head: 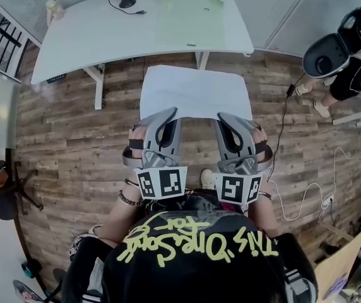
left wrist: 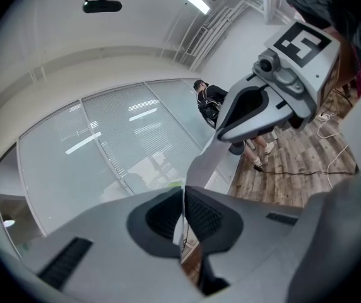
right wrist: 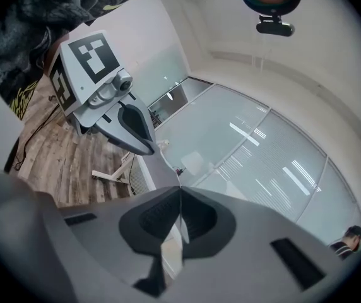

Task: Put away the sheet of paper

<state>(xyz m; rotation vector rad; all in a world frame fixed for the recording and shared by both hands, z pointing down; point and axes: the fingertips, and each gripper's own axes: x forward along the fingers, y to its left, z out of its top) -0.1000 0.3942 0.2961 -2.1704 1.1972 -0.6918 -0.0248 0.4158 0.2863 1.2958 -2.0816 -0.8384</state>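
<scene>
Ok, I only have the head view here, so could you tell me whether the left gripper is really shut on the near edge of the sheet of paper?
Observer: Yes. The left gripper view shows the left gripper with its jaws together and the sheet of paper pinched between the pads.
Operator: Thank you. Is the right one gripping it too?
Observer: It is. In the right gripper view the right gripper has its jaws shut, with a thin pale strip of the sheet showing between them.
</scene>
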